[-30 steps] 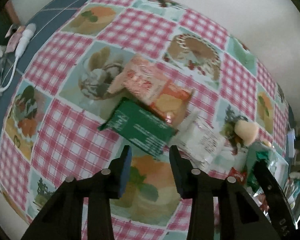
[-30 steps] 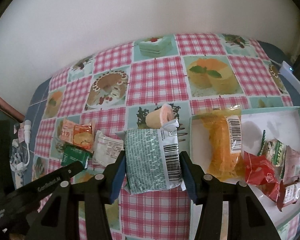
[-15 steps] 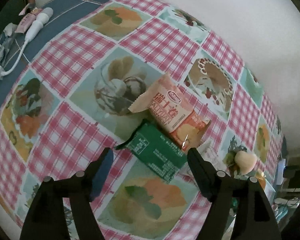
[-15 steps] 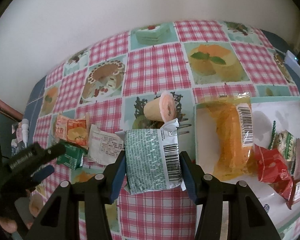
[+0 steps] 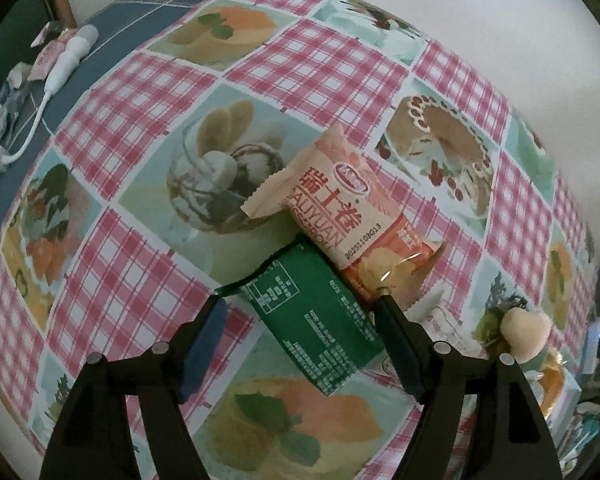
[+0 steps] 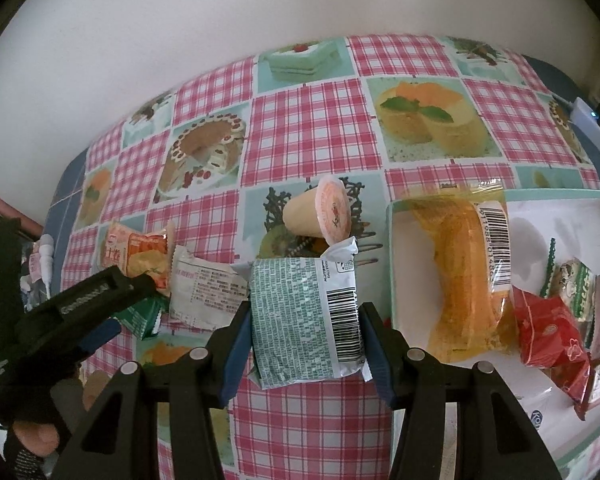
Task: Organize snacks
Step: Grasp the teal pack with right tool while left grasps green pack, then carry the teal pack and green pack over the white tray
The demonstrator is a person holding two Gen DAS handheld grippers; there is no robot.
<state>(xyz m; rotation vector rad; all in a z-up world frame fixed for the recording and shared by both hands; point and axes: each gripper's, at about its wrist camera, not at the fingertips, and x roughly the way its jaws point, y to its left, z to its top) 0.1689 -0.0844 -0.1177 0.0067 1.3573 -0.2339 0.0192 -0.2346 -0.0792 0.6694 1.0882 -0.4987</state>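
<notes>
Snacks lie in two groups on your counter's checked cloth [image 6: 308, 120]. Your left tool [image 5: 300, 312] points steeply down with its jaws set wide on either side of the dark green packet [image 5: 320, 328]; the blue pads do not press it, and the right fingertip sits just at the edge of the orange-and-cream wafer roll pack [image 5: 348, 216], which overlaps the green packet's far end. These jaws have just been opening, with the green packet lying between them on the cloth. A white printed sachet [image 6: 204, 292] rests just beside those two, partly hidden behind your left tool's finger in the left view.

Your right tool [image 6: 304, 320] is clamped on a pale green-printed packet with a barcode [image 6: 300, 312], both pads pressing its sides and the packet held up off the cloth. Just beyond it a small jelly cup [image 6: 316, 212] lies tipped on its side, its orange foil lid facing the camera.

At the right, the white tray with a mint rim [image 6: 540, 216] holds a long yellow snack in clear wrap [image 6: 460, 280], a red packet [image 6: 548, 328] touching its lower end, and a few small green and pink packets near the tray's right side. A white charger cable [image 5: 40, 96] lies well apart at the counter's left edge.
</notes>
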